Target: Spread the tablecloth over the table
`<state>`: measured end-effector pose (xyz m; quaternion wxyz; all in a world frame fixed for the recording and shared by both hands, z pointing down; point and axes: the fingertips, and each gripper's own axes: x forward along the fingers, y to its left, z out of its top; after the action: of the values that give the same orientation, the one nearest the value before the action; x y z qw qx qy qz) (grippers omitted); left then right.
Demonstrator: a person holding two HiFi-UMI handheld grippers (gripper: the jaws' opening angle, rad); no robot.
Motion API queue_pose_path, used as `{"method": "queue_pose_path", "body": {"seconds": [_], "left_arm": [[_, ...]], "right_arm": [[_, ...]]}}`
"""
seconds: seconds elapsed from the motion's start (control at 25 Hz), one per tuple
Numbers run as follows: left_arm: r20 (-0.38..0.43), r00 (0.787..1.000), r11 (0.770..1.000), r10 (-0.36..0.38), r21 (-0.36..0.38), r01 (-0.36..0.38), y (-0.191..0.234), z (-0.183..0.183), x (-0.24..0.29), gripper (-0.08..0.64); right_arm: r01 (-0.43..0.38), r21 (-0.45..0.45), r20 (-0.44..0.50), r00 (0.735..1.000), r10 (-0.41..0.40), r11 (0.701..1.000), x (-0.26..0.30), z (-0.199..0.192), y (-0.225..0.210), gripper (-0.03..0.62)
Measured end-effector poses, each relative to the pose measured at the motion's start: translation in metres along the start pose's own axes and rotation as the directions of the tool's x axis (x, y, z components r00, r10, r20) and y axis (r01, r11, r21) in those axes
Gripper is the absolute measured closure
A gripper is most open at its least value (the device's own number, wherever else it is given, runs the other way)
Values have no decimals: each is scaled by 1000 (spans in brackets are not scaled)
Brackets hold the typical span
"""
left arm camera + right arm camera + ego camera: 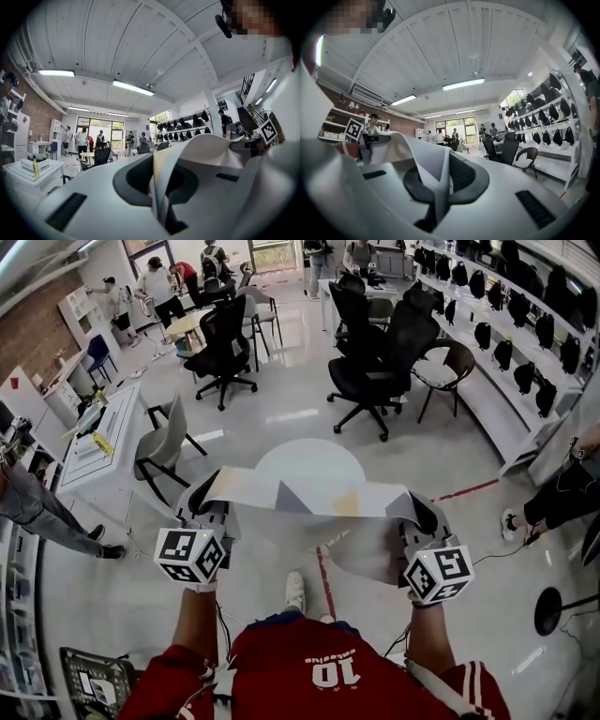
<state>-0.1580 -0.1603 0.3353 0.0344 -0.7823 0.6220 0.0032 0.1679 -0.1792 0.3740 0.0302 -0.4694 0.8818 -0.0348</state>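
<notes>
A pale tablecloth (309, 495) with grey and yellow patches hangs stretched between my two grippers, in front of my chest. My left gripper (199, 497) is shut on its left edge, my right gripper (424, 512) on its right edge. Beyond and below the cloth stands the round white table (309, 460), partly hidden by it. In the left gripper view the tablecloth (206, 150) is pinched in the left gripper (161, 187) and runs off to the right. In the right gripper view the tablecloth (412, 150) leaves the right gripper (438, 187) toward the left.
Black office chairs (225, 343) (375, 362) stand behind the table and a grey chair (159, 442) to its left, by a white desk (98, 451). A person (37, 512) stands at the left, another (562, 493) at the right. A stool base (553, 610) sits lower right.
</notes>
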Motion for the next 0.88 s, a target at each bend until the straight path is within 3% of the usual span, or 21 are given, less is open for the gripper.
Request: {"method": "queue_pose_path", "body": {"seconds": [0.32,0.88], "left_arm": [[37,999,1000,-22,-21,23,29,5,46,551],[99,987,991,-130,21,128,80,31,188,551]], "right_arm": [[27,-32,11,1000,-27,999,43,13,-7,575],[137,-76,90,987,-130,988,149,56,-54,575]]}}
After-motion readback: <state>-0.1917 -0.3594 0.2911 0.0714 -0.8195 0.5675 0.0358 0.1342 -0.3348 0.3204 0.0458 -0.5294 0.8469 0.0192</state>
